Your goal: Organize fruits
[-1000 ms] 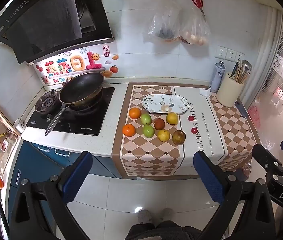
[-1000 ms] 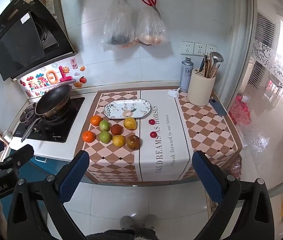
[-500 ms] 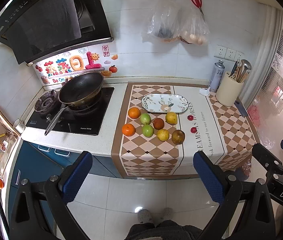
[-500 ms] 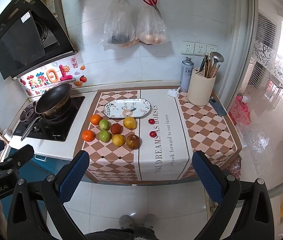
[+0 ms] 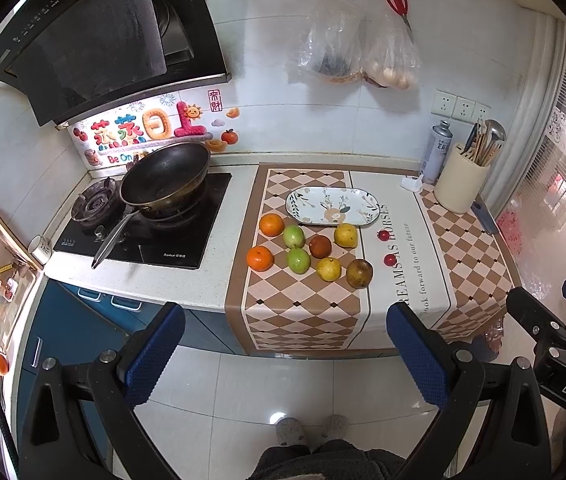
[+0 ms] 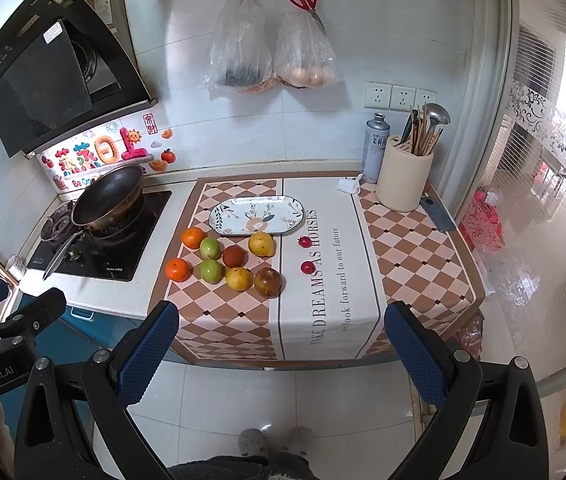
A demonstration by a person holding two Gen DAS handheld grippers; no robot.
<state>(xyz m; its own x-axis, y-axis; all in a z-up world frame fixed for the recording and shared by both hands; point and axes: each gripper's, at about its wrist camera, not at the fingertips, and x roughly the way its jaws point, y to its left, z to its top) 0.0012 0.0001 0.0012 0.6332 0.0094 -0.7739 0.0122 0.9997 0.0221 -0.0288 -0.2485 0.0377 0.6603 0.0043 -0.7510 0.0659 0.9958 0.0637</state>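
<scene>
While both tools hang back over the tiled floor, the left gripper (image 5: pixel 283 354) and right gripper (image 6: pixel 281 350) stand wide apart, holding nothing. Eight fruits lie in two rows on the checked cloth (image 6: pixel 227 312) covering the bench (image 5: pixel 211 280): two oranges (image 6: pixel 178 269), two green fruits (image 6: pixel 211 271), two yellow ones (image 6: pixel 238 278) and two brown ones (image 6: pixel 267 282). Just behind them sits an oval patterned plate (image 6: pixel 227 216); two small red fruits (image 6: pixel 306 267) lie apart to the right.
</scene>
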